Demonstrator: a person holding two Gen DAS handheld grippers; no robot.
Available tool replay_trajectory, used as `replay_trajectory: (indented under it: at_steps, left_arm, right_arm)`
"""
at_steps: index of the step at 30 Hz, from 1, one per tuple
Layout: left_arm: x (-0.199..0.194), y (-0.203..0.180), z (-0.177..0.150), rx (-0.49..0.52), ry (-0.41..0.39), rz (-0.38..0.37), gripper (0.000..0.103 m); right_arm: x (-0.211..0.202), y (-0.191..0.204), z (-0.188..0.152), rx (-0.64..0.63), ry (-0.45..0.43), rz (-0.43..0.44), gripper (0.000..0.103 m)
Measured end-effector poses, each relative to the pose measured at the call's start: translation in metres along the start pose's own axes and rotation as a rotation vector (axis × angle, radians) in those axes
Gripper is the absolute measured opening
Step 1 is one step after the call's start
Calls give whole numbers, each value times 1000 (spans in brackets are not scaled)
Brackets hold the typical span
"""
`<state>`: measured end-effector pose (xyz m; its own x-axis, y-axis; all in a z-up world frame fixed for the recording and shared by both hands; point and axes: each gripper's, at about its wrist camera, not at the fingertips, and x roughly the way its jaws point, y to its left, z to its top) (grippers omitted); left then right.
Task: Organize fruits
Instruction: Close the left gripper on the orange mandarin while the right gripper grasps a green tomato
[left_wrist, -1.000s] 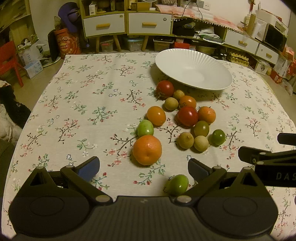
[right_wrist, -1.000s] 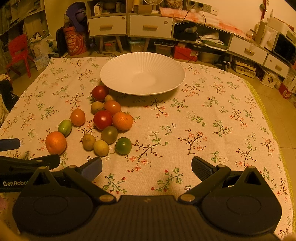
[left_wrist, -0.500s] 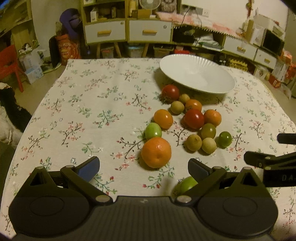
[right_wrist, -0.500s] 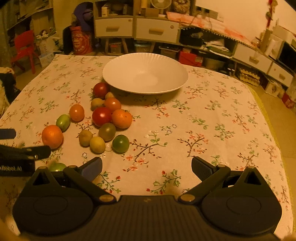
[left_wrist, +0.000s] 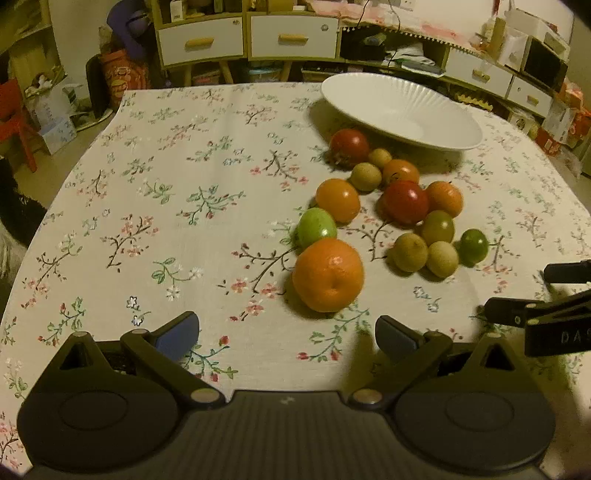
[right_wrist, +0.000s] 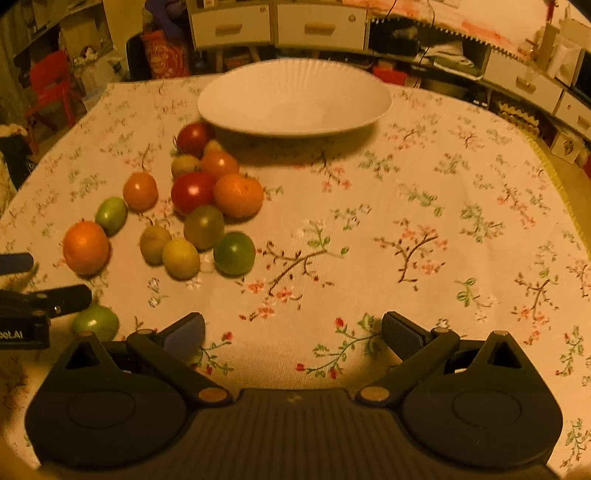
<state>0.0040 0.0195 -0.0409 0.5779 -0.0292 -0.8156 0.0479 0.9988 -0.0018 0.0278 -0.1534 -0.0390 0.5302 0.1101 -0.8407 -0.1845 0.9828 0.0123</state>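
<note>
- The bench (left_wrist: 177, 155) has a cloth with little flowers on it, and all the fruit lies on that cloth.
- The left gripper (left_wrist: 288, 334) hangs low over the near side of the bench. Its fingers (left_wrist: 177, 332) are spread wide and hold nothing.
- Just past those fingers sits the big orange (left_wrist: 327, 278). It is the nearest fruit in the left view.
- A light green fruit (left_wrist: 317, 228) touches the far side of the big orange.
- Behind that is a smaller orange fruit (left_wrist: 337, 199), and farther back a red tomato (left_wrist: 349, 146) sits close to the rim of the dish.
- To the right lies a tight bunch of fruit: another red one (left_wrist: 404, 201), an orange one (left_wrist: 445, 197), some small yellow-brown ones (left_wrist: 410, 252) and a dark green one (left_wrist: 474, 244).
- One more green fruit (right_wrist: 96, 323) lies by itself, near the bench's front edge. It shows only in the right view, right beside the tip of the left gripper.
- The white dish (right_wrist: 295, 96) stands at the far side of the bench. No fruit is in it.
- The right gripper (right_wrist: 293, 332) hangs over a bare part of the cloth, to the right of all the fruit. Its fingers (right_wrist: 402, 334) are spread wide too and hold nothing.
</note>
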Motion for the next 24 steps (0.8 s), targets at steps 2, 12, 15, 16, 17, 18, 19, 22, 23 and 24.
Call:
replay_trajectory:
  at_steps: [2,12,15,16,17,18,19,22,23,24]
  left_arm:
    - [4,1,-1,-4,8,2,98]
    - [11,3,-2,1,-20,1,99]
    - [12,3,-2,0,-33,2,99]
    - [11,3,-1,0,-33,2,99]
    - [11,2,-1,0,-32,2,99]
    - [11,2,0,1,-33,0,99]
    - [11,2,0,3,-36,0,99]
    - [9,1,0,9,-51,-8,92]
    - [9,0,0,13,-56,-12,87]
    - [8,-1,1,17,-60,-17,83]
  right_arm:
    - [2,4,0,-20,-8,-8,103]
    - [12,8,3,-53,-23,0,103]
    - [13,7,5,-62,-29,8,103]
    - [13,7,6,-64,-32,11,103]
    - [14,7,6,-64,-38,14,103]
    - [14,6,6,-65,-52,17,103]
    - [15,6,6,-72,-65,19,103]
    - [14,9,5,-112,-102,26,99]
    - [14,10,5,-123,-110,31,96]
    - [13,11,6,-135,-118,36,93]
